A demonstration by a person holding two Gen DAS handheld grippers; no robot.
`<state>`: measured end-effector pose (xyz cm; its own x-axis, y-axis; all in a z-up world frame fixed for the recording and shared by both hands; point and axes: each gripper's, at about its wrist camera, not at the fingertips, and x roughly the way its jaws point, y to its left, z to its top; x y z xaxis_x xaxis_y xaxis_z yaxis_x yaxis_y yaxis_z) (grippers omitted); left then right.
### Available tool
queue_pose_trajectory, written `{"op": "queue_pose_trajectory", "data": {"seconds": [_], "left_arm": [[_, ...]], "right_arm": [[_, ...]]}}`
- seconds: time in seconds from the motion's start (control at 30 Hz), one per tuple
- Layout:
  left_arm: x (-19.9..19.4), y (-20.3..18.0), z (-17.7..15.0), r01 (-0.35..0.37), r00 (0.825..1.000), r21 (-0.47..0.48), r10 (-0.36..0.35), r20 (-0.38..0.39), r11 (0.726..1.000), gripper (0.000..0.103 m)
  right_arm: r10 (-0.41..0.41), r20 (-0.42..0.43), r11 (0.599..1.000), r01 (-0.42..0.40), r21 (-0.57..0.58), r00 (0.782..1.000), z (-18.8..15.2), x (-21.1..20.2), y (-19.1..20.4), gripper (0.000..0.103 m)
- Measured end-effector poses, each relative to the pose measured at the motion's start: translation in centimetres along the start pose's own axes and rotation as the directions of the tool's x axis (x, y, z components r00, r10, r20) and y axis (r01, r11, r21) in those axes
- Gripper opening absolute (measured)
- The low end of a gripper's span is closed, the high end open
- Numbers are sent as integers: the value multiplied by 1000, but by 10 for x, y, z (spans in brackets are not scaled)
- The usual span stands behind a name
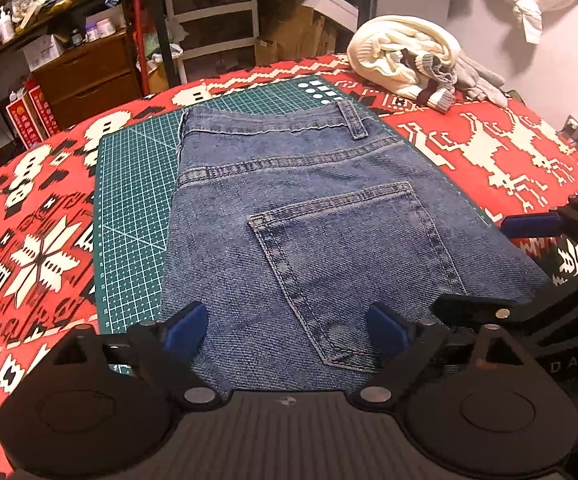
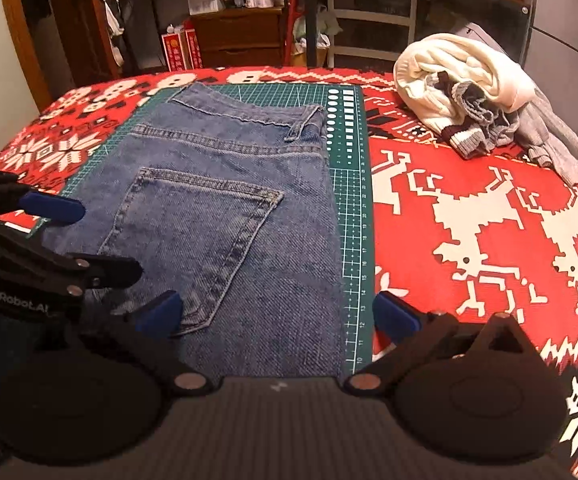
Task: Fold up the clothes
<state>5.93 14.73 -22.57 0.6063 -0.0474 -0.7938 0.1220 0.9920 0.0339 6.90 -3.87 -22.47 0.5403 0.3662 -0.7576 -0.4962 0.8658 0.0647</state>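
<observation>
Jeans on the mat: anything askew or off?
Slightly. The folded jeans lie at an angle to the cutting mat grid and overhang its left edge. Behind, the cream sweater and grey garments sit in an unfolded heap. Both grippers open, holding nothing.

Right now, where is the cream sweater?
The cream sweater lies bunched at the far right of the red patterned cloth in both views, beyond the green cutting mat and the jeans, on some grey clothes.
</observation>
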Motion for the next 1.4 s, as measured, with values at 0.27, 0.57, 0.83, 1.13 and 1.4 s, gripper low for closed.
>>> {"op": "queue_pose_trajectory", "data": {"seconds": [0.27,0.57,0.83,1.13,1.4], "left_arm": [[1,-6,-6,-22,998,54,19,56,998,102],[3,-5,-7,-17,998,29,16,66,999,102],[-22,7,10,34,997,-22,-32,77,999,76],[-21,30,26,98,994,-92,-93,61,991,7],[-20,44,-1,111,993,-137,-117,-34,984,6]], "right_arm": [[-12,22,1000,12,16,1000,-8,-5,0,103],[-23,9,1000,23,20,1000,-8,-5,1,103],[7,17,1000,-7,22,1000,14,-31,-11,90],[26,-13,1000,-26,-15,1000,46,-18,-10,11],[24,-103,999,-28,-40,994,27,-12,-13,7]]}}
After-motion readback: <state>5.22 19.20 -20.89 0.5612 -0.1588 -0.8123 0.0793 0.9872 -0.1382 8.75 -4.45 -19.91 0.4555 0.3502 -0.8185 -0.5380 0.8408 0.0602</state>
